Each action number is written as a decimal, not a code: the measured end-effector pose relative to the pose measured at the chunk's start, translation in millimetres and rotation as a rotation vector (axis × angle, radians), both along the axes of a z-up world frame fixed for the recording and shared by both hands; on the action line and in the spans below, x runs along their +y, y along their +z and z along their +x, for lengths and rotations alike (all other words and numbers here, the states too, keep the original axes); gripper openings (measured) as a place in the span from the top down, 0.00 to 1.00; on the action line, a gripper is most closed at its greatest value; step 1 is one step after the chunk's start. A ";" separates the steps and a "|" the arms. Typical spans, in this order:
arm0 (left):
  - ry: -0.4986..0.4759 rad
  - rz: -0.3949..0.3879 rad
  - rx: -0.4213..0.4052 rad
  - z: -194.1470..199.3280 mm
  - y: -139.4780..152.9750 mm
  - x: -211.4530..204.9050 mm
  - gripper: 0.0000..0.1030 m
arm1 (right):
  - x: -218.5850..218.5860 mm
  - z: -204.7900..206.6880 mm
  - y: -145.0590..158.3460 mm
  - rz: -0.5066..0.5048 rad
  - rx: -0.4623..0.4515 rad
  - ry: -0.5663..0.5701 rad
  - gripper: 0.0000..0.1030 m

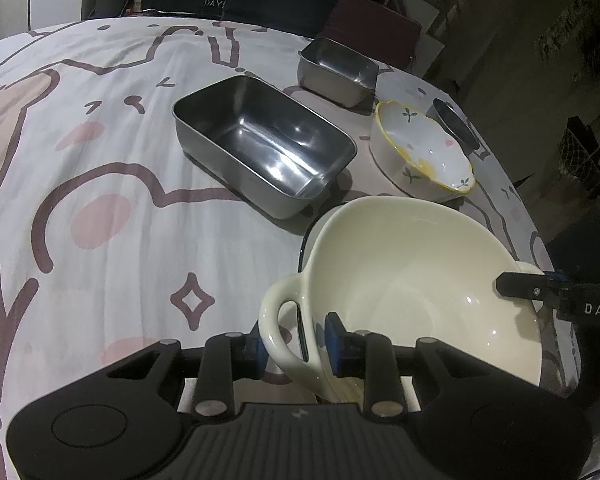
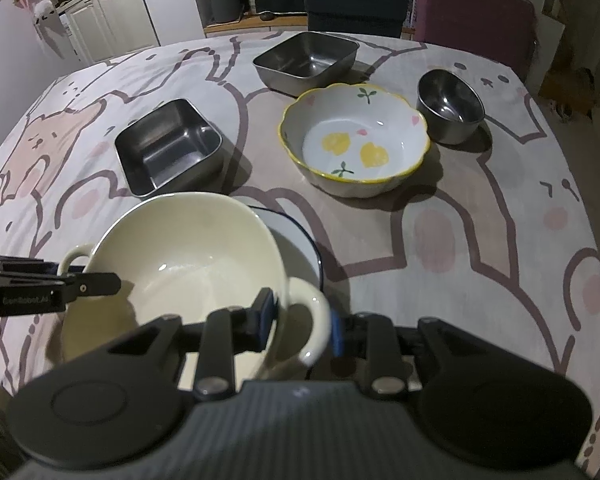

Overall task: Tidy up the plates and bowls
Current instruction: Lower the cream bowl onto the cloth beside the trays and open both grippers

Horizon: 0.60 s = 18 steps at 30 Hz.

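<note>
Left wrist view shows the left tongs [image 1: 296, 350] clenched on one loop handle [image 1: 278, 332] of the big cream bowl [image 1: 412, 292]. One blue pad is outside the loop and one is on the inner side. The handle sits right between them.

Right wrist view shows the right tongs [image 2: 300, 326] gripping the other handle [image 2: 312, 320] of the same cream bowl [image 2: 188, 256] in the same way, with a blue pad on each side of the loop. So both tongs hold the bowl, one at each handle. Each tongs also shows in the other view, as a black tip at the far rim of the bowl.

Under the bowl is a white plate with a dark blue rim [image 2: 304, 240]. I cannot tell if the bowl touches the plate.

Past the tongs, farther out on the tabletop [image 2: 480, 240], is a flower-edged bowl with yellow shapes inside [image 2: 354, 140]. Beside it, on the right tongs' side, is a small round steel bowl [image 2: 450, 106]. On the left tongs' side is a long steel box [image 1: 264, 144]. Farthest away is a smaller square steel box [image 2: 306, 60].

A cloth with pink cartoon animals covers the tabletop.
</note>
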<state>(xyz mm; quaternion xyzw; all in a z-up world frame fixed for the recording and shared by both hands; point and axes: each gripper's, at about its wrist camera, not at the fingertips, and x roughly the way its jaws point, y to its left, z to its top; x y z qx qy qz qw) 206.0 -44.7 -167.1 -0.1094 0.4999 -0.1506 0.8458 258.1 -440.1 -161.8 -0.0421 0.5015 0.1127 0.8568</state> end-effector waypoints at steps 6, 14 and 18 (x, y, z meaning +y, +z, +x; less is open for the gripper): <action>-0.016 0.024 -0.016 -1.4 1.9 -5.0 0.72 | -0.9 1.7 -3.8 0.011 0.016 -0.019 0.67; -0.038 0.040 -0.019 -0.4 1.8 -10.8 0.75 | 2.2 5.1 -15.3 -0.057 0.037 -0.011 0.64; -0.040 0.042 -0.020 -0.7 1.6 -11.6 0.75 | 1.2 5.7 -15.5 -0.056 0.039 -0.011 0.64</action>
